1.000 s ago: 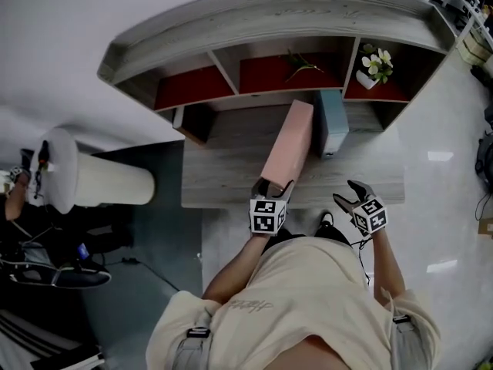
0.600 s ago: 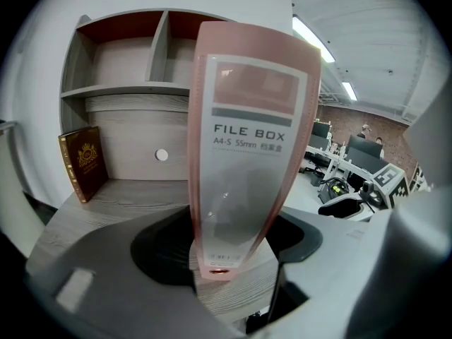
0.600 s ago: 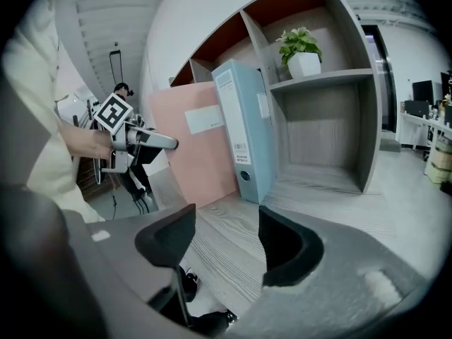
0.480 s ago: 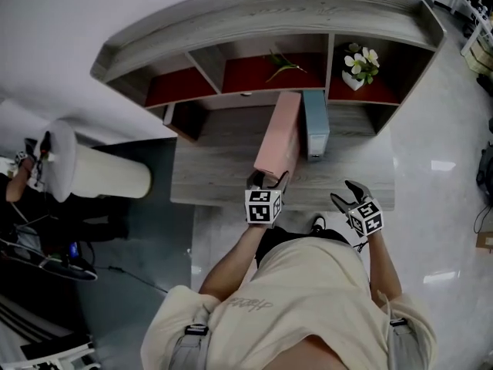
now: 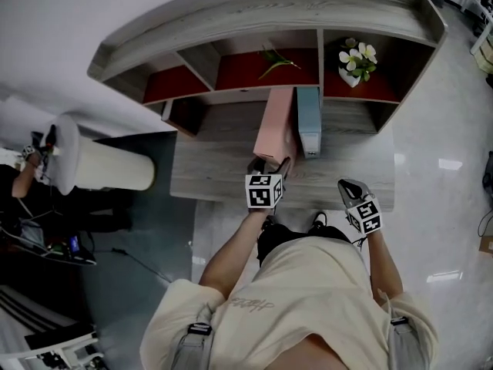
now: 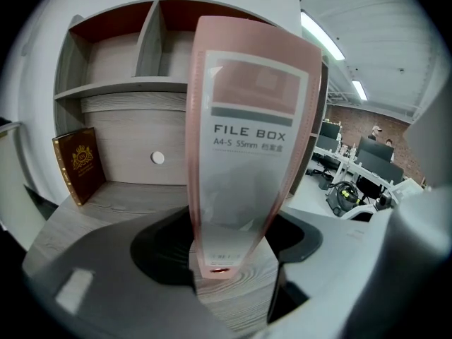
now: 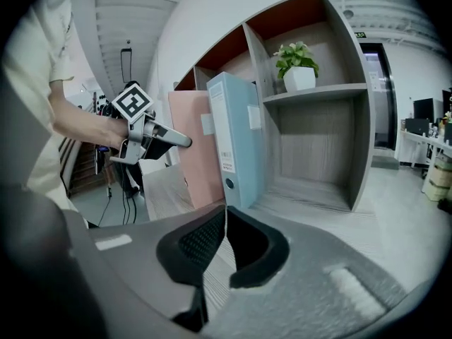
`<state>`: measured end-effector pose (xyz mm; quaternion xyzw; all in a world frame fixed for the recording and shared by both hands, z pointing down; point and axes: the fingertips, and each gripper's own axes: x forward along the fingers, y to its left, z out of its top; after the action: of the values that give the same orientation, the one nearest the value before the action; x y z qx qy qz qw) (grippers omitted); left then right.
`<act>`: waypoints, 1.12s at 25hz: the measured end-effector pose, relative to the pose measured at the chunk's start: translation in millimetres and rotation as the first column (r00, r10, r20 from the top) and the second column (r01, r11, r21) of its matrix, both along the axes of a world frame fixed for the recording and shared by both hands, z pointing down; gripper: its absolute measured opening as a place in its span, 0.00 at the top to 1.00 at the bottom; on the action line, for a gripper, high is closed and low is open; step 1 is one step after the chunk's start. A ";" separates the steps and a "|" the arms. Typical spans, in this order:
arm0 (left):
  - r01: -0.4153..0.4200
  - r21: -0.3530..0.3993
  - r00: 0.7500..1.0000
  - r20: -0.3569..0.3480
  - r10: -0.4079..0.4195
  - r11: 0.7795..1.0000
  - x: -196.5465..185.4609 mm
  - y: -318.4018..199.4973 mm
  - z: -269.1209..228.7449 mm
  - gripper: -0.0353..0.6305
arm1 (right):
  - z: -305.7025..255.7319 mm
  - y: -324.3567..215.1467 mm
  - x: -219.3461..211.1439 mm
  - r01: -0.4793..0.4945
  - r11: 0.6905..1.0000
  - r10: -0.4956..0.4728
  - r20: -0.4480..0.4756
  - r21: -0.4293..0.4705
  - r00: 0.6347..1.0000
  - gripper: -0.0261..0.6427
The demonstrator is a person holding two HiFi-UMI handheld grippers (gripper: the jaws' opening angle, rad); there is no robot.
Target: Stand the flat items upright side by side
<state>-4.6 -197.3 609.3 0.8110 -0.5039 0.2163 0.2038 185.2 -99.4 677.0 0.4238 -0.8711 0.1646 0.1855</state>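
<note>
Two file boxes stand upright on the desk under the shelf unit: the pink file box sits just beside the blue file box, narrow ends toward the person. On the pink one's near end the left gripper is clamped, jaws wide. Off to the right, near the desk's front edge, the right gripper has just closed its jaws together, nothing between them.

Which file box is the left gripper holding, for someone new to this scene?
Find the wooden desk with cubby shelves along its back. Two file boxes stand upright side by side at its middle. It is the pink file box, left of the blue file box, with the left gripper closed on its spine end.
</note>
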 end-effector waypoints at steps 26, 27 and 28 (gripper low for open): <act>-0.290 0.014 0.954 -0.072 0.291 0.957 48.2 -42.9 -1.3 0.48 | 18.0 -17.8 29.3 -0.006 0.998 0.006 0.003 -0.065 1.000 0.96; -0.297 0.011 0.952 -0.068 0.297 0.955 48.3 -42.9 -1.3 0.48 | 18.4 -17.7 28.9 -0.004 0.998 0.004 0.004 -0.067 1.000 0.96; -0.302 0.009 0.951 -0.066 0.302 0.953 48.2 -42.5 -1.4 0.48 | 18.8 -17.6 29.0 -0.003 0.998 0.003 0.004 -0.070 1.000 0.96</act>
<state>43.6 -239.8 607.9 0.8851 -0.3668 0.2181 0.1854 214.2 -117.1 695.7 0.4181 -0.8646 0.1963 0.1980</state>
